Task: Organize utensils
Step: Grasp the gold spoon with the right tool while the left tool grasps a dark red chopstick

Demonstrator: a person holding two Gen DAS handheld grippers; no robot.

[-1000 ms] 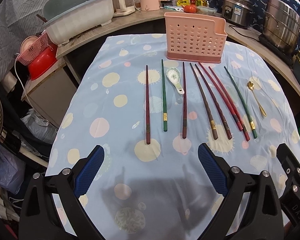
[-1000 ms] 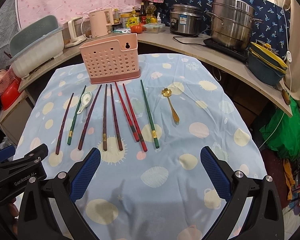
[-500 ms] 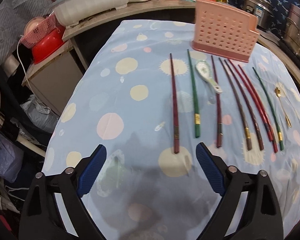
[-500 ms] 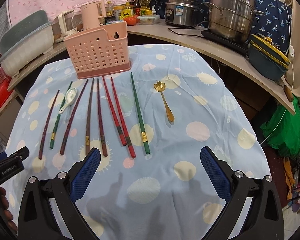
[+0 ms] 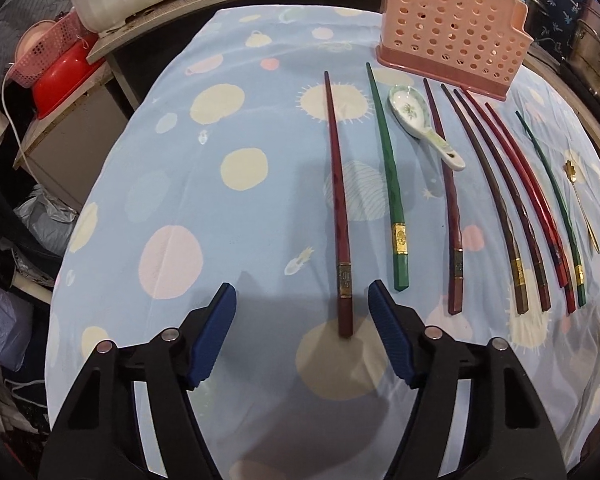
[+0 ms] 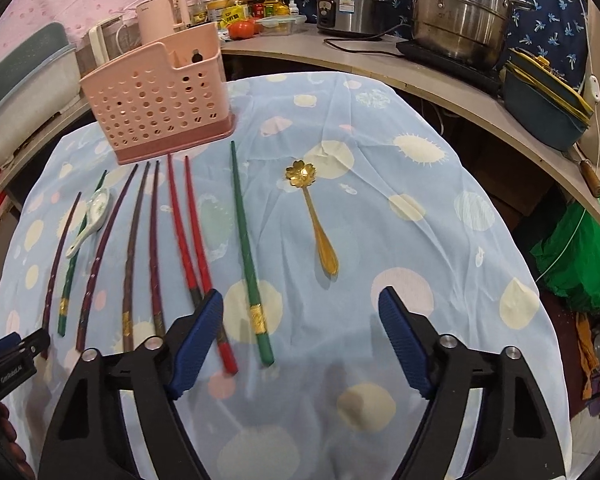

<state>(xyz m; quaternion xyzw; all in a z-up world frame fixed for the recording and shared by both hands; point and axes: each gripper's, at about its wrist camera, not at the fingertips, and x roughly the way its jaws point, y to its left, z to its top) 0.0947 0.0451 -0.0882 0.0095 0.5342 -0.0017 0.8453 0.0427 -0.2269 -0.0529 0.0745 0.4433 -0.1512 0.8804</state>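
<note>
Left wrist: left claw open, straddling the butt of the dark red chopstick; pink holder apparently empty.

Right wrist: right claw open near the green chopstick; gold spoon untouched. Nothing sorted yet.

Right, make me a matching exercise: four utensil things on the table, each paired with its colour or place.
1. ceramic spoon
2. flower spoon
3. utensil holder
4. left hand-held gripper

A. gold
B. pink, perforated
C. white, floral print
D. open around the leftmost dark red chopstick

Pairs: 1-C, 2-A, 3-B, 4-D
</note>
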